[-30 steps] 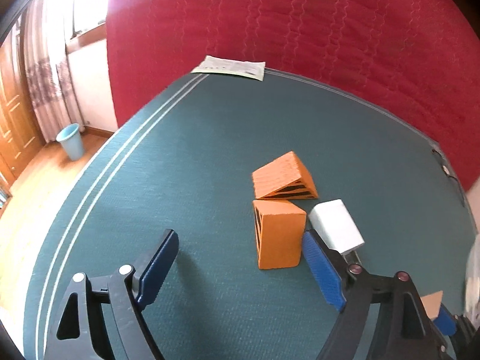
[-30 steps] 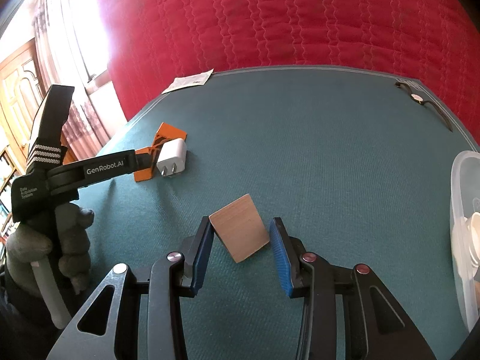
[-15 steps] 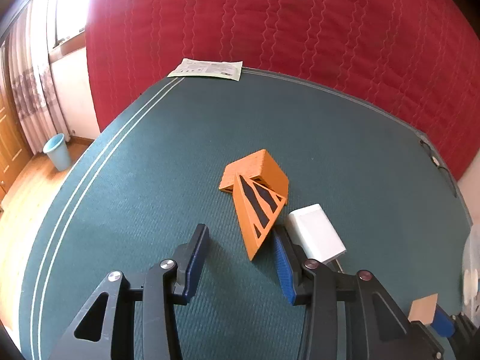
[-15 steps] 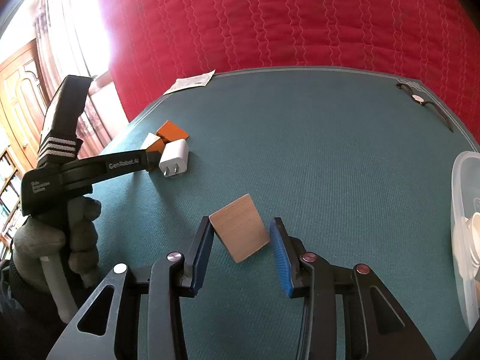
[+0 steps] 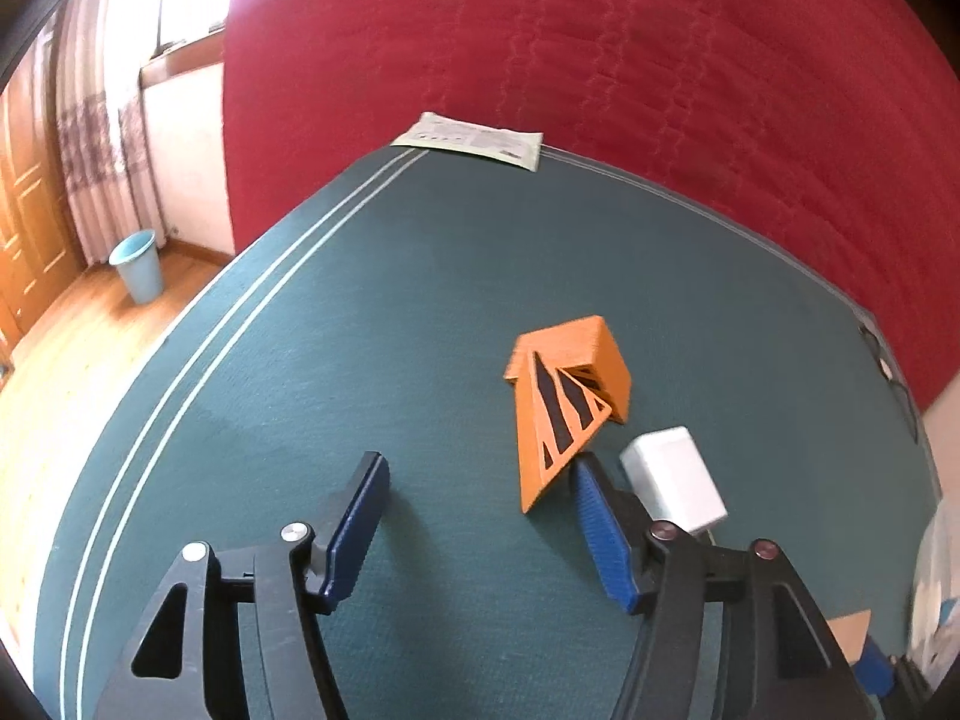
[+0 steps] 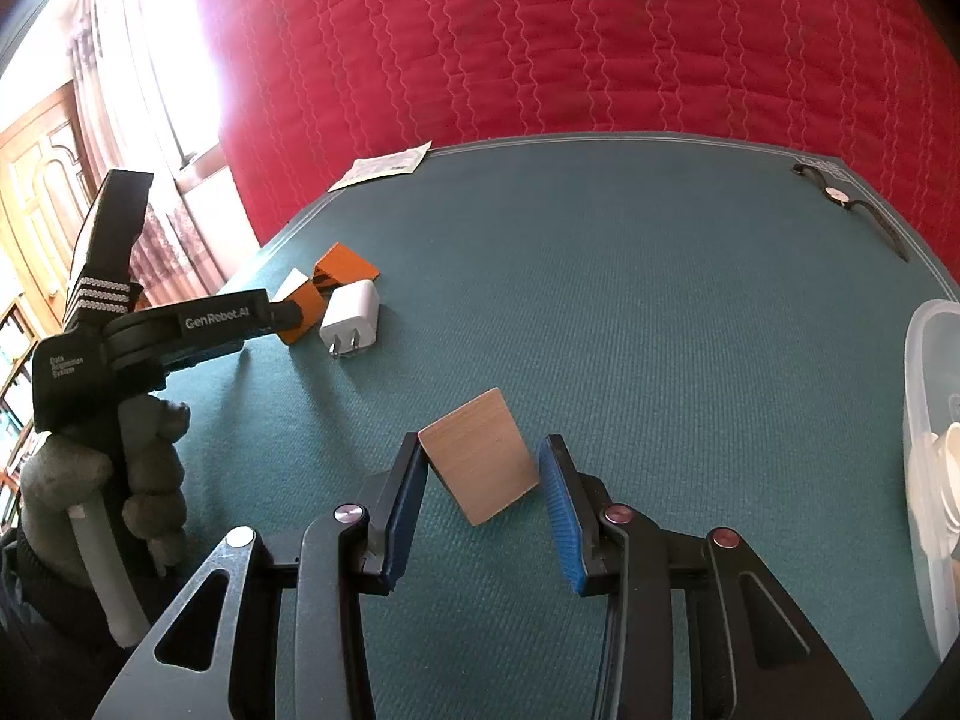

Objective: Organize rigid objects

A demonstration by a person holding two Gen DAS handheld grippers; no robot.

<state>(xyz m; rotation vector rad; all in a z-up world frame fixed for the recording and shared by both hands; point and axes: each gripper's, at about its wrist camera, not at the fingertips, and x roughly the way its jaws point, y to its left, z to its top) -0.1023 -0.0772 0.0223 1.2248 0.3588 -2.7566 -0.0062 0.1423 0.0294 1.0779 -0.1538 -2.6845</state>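
Observation:
Two orange wedge blocks stand on the green table: the nearer one (image 5: pixel 549 420) is upright on its side, showing black slots, and leans against the farther one (image 5: pixel 591 342). A white charger plug (image 5: pixel 672 480) lies just right of them. My left gripper (image 5: pixel 474 516) is open and empty; its right finger sits beside the nearer wedge's lower edge. In the right wrist view the wedges (image 6: pixel 333 288) and charger (image 6: pixel 351 315) sit at the left. My right gripper (image 6: pixel 483 489) holds a tan wooden block (image 6: pixel 480 456) between its pads.
A paper leaflet (image 5: pixel 474 138) lies at the table's far edge against the red quilted backdrop. A wristwatch (image 6: pixel 846 204) lies at the far right corner. A clear plastic container (image 6: pixel 933 450) stands at the right edge. A blue bin (image 5: pixel 138 264) is on the floor left.
The nearer wedge was tipped upright against the other. My left gripper closed in beside it, then opened wider and let it stand. The right gripper and wooden block have not moved.

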